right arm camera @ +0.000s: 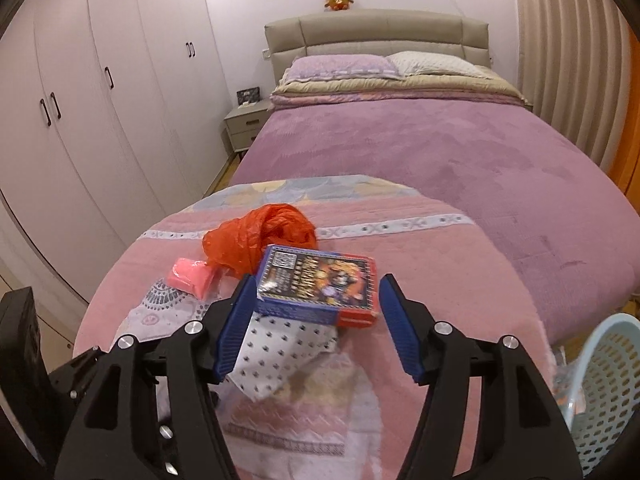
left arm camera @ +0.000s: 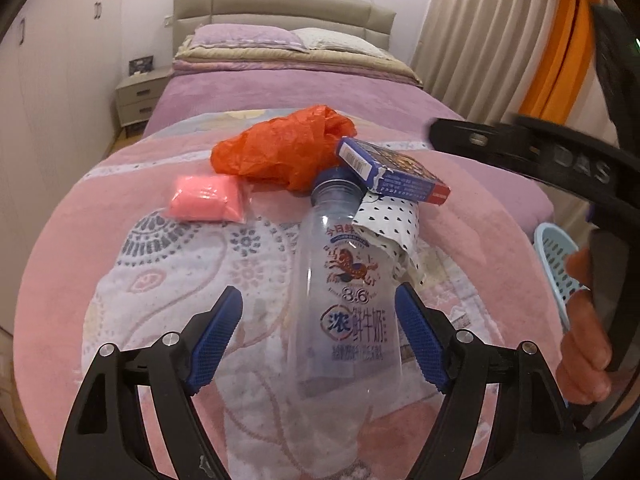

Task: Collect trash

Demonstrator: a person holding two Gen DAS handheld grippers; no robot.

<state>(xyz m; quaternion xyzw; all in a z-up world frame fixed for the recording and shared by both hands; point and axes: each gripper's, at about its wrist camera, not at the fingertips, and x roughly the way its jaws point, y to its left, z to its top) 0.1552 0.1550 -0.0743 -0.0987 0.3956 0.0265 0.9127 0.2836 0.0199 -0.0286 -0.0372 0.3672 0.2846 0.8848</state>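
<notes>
Trash lies on a pink patterned blanket (left arm camera: 80, 280) at the foot of the bed. A clear plastic milk bottle (left arm camera: 344, 300) lies between the fingers of my left gripper (left arm camera: 320, 340), which is open; its pads do not press on the bottle. Beyond it are a crumpled red plastic bag (left arm camera: 280, 148), a pink packet (left arm camera: 206, 198) and a blue card box (left arm camera: 392, 172) resting on dotted white paper (left arm camera: 390, 224). My right gripper (right arm camera: 318, 324) stands open around the blue card box (right arm camera: 320, 284), with its left pad close to the box and its right pad apart.
A light blue perforated basket (right arm camera: 604, 384) stands off the bed's right edge. The purple bedcover (right arm camera: 440, 160) runs back to the pillows and headboard. A nightstand (right arm camera: 244, 124) and white wardrobes (right arm camera: 100, 100) are at the left, curtains (left arm camera: 480, 40) at the right.
</notes>
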